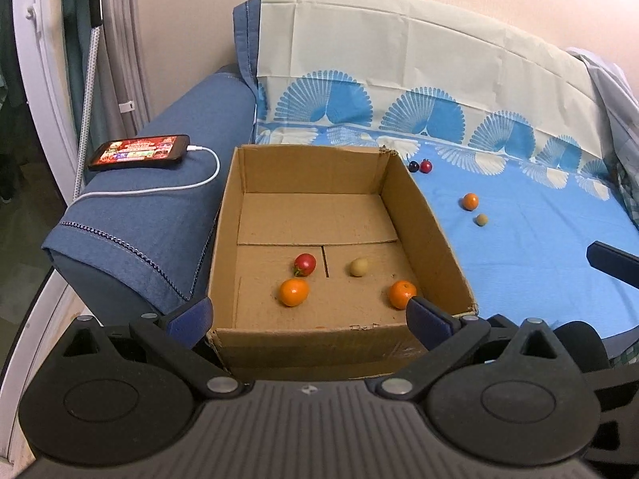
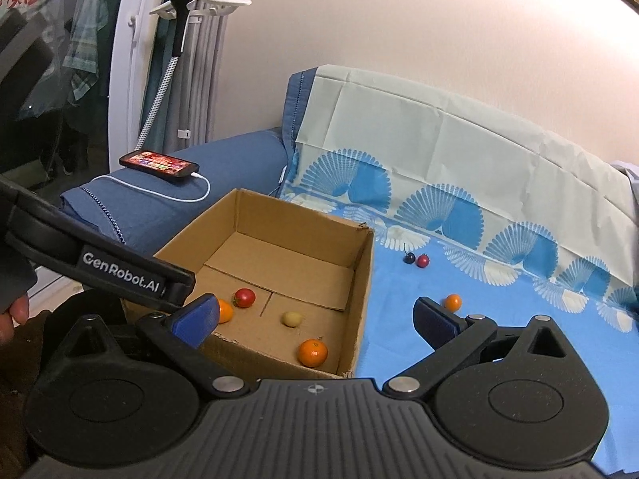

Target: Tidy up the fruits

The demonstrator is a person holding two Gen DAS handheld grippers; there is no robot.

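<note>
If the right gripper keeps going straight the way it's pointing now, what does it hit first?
Probably the cardboard box: the open right gripper points over its near right corner, so it would likely meet the right wall or the orange just inside. Depth is unclear from this view.

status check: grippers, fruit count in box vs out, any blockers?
Left gripper and right gripper: jaws open, empty. Cardboard box holds four fruits; four more loose on the blue sheet, nearest the small orange. No blockers visible.

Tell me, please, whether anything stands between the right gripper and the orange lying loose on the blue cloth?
Nothing visible does: the right gripper is open and only bare blue cloth lies before the loose orange.
</note>
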